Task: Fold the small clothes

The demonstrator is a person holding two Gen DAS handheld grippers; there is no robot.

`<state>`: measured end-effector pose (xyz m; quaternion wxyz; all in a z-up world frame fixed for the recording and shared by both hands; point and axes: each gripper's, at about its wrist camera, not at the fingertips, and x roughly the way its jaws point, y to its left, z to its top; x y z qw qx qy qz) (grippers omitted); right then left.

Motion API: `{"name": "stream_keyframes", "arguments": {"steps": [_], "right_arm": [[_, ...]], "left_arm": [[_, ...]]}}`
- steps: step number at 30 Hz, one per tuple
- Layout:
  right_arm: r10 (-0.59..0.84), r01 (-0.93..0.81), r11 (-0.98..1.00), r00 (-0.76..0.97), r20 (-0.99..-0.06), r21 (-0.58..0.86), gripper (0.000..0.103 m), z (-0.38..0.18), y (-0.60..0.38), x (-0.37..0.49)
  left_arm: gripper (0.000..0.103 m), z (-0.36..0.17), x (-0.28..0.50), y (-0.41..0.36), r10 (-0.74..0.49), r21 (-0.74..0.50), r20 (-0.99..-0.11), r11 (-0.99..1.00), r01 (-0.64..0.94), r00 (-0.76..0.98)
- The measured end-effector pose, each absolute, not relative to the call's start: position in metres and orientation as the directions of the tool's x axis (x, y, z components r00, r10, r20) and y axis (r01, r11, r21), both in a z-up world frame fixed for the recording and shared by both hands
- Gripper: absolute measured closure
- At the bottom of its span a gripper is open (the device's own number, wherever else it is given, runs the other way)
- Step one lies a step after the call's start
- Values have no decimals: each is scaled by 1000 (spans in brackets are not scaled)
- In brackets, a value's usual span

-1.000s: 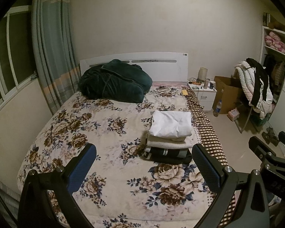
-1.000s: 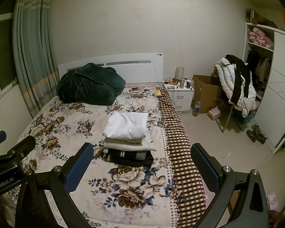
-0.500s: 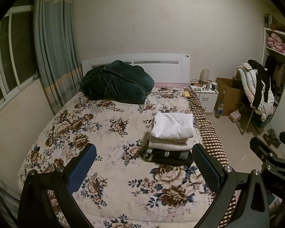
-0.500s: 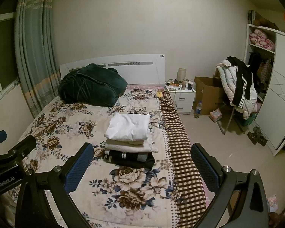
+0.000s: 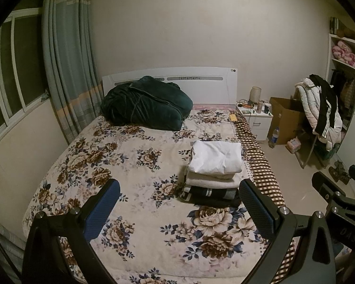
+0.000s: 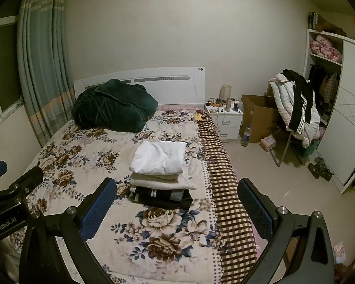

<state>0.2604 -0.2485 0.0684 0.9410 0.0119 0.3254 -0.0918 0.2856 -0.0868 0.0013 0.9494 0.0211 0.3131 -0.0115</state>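
The left gripper (image 5: 177, 203) is held over the plush floral bedspread (image 5: 111, 156), jaws wide apart and empty. A soft stack of folded clothes (image 5: 213, 175) (white on top, cream beneath, black knit lowest) is set near the bed's right edge, beside the brown checked blanket border (image 6: 222, 179). The right gripper (image 6: 177, 201) is likewise spread and empty. The stack could be toppled by a careless low approach, judging by its loose, rounded layers.

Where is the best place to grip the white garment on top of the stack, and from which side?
Probably the white garment at its near edge, approached from the foot of the bed: that edge faces both open grippers and overhangs the stack slightly, so fingers could slip beneath.
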Motion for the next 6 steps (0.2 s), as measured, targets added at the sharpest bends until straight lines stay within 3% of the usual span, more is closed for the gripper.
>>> {"name": "stream_keyframes", "arguments": {"steps": [6], "right_arm": [[-166,181,983,771,-615,-39,0,68,-248,261]], "left_arm": [[0,6,290,-84,-4,37,-582,999,31,813]]}}
